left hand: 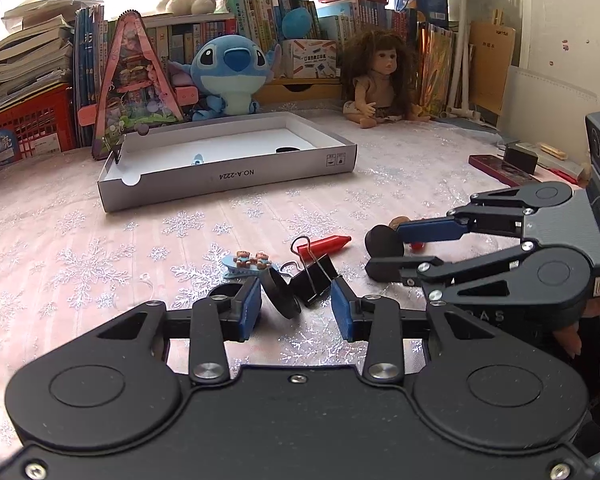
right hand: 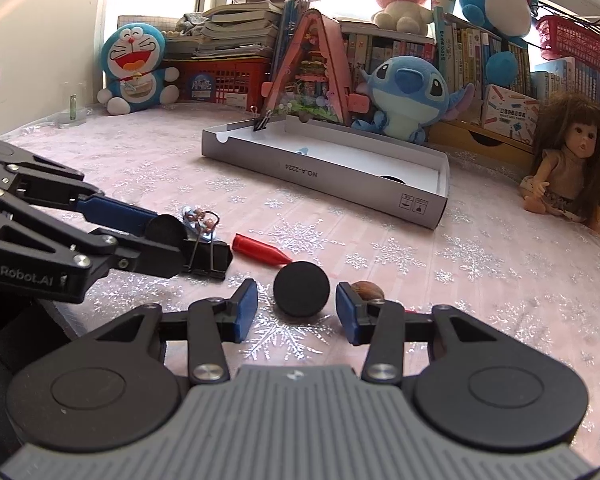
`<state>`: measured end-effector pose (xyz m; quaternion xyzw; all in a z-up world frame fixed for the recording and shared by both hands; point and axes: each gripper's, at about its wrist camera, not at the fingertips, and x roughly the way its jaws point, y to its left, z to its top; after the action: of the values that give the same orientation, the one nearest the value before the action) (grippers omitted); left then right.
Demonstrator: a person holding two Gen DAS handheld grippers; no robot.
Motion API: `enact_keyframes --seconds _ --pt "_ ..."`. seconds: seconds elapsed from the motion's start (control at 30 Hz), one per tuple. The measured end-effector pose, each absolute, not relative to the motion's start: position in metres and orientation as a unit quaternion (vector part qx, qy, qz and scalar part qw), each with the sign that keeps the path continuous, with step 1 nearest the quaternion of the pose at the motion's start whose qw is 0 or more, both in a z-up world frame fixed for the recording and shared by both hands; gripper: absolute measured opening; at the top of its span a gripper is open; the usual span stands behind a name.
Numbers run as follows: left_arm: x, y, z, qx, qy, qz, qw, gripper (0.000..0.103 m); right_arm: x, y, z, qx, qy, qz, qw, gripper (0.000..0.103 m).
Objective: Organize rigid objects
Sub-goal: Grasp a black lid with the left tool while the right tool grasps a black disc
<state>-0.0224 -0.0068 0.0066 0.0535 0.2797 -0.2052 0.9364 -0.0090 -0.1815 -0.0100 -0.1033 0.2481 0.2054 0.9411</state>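
Right tool (right hand: 296,308) spread around a black disc (right hand: 301,289); its view alone shows a walnut (right hand: 366,289).

Place: a home, likely a child's room
Evidence: plush toys (right hand: 406,96), doll (left hand: 380,76), crammed bookshelf (left hand: 228,36)

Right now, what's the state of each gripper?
Left gripper: around a tilted black disc and a binder clip; whether it grips them cannot be told.
Right gripper: open, small gaps either side of a second black disc.
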Motion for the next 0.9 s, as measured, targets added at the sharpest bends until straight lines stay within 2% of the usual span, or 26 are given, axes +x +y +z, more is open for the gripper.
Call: enact_keyframes --seconds 0.23,0.57,0.67,0.8,0.9 --pt "-0.028 0.005 0.008 0.031 0.286 -0.240 0.927 0.037 -0.007 -0.182 -0.011 -0.101 0.250 0.205 0.941 0.050" --pt "-0.028 0.005 0.003 0.051 0.300 -0.224 0.926 0.041 -0.006 -0.181 -0.011 -0.101 0.250 0.205 0.941 0.051" --pt "-0.022 0.007 0.002 0.054 0.300 -0.199 0.931 0.048 -0.005 -0.181 -0.011 -0.101 0.250 0.205 0.941 0.051" --pt "-0.014 0.009 0.000 0.062 0.299 -0.167 0.937 0.070 -0.005 -0.181 -0.011 -0.101 0.251 0.205 0.941 0.051" --pt "-0.011 0.009 -0.002 0.072 0.300 -0.156 0.938 0.072 -0.005 -0.181 -0.011 -0.100 0.251 0.205 0.941 0.051"
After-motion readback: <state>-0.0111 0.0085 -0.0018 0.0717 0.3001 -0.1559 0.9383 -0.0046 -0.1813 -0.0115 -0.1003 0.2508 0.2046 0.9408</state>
